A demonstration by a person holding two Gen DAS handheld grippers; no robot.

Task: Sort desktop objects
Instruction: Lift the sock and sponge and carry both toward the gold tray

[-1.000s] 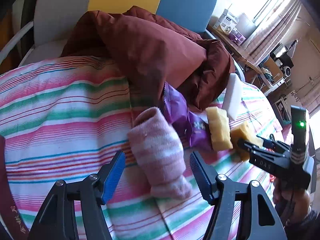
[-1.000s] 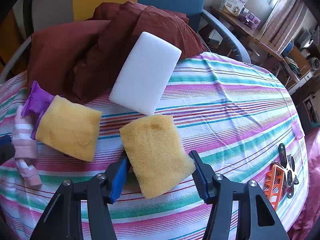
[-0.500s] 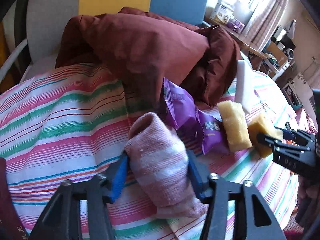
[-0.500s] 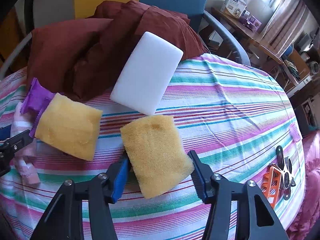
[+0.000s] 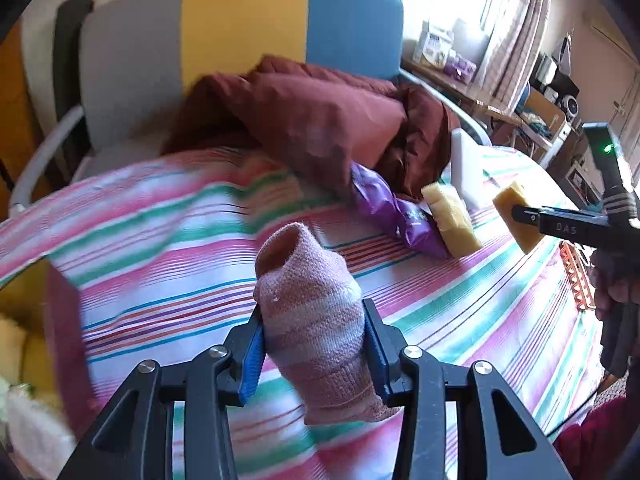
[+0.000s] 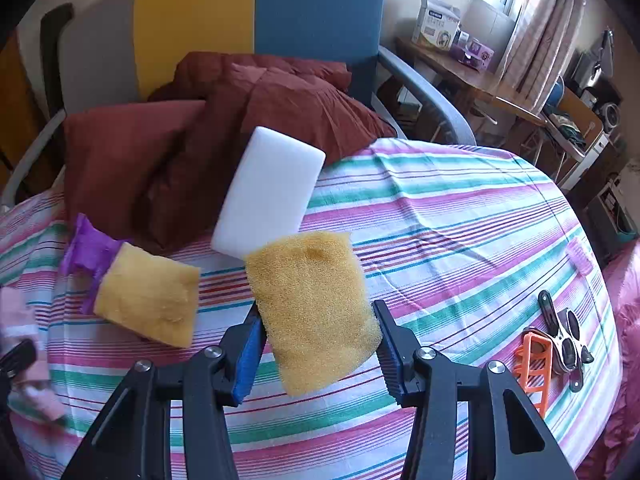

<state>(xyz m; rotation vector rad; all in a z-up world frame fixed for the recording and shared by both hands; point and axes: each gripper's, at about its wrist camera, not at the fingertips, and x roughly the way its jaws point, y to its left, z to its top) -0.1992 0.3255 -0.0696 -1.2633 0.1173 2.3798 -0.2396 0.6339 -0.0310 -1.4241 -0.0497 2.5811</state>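
A pink-and-white striped sock [image 5: 312,292] hangs above the striped tablecloth [image 5: 160,280]. My left gripper [image 5: 313,316] is closing on it, and both blue pads press its sides. My right gripper [image 6: 317,312] is shut on a yellow sponge [image 6: 312,300], which it holds tilted just above the cloth. In the left wrist view the same sponge [image 5: 516,208] sits in the right gripper's jaws at the right edge. A second yellow sponge [image 6: 148,300] lies on the cloth, partly on a purple wrapper [image 6: 86,248]. A white foam block [image 6: 268,192] leans on maroon fabric.
Maroon fabric [image 6: 160,152] is heaped at the table's far side, in front of a grey, yellow and blue chair [image 6: 256,20]. An orange clip [image 6: 534,364] and a black metal tool [image 6: 566,340] lie at the right edge. A blurred dark red container wall [image 5: 60,340] is at lower left.
The left jaws closed around the sock and lifted it off the cloth, swinging left. The right gripper tightened on the yellow sponge and raised it slightly.
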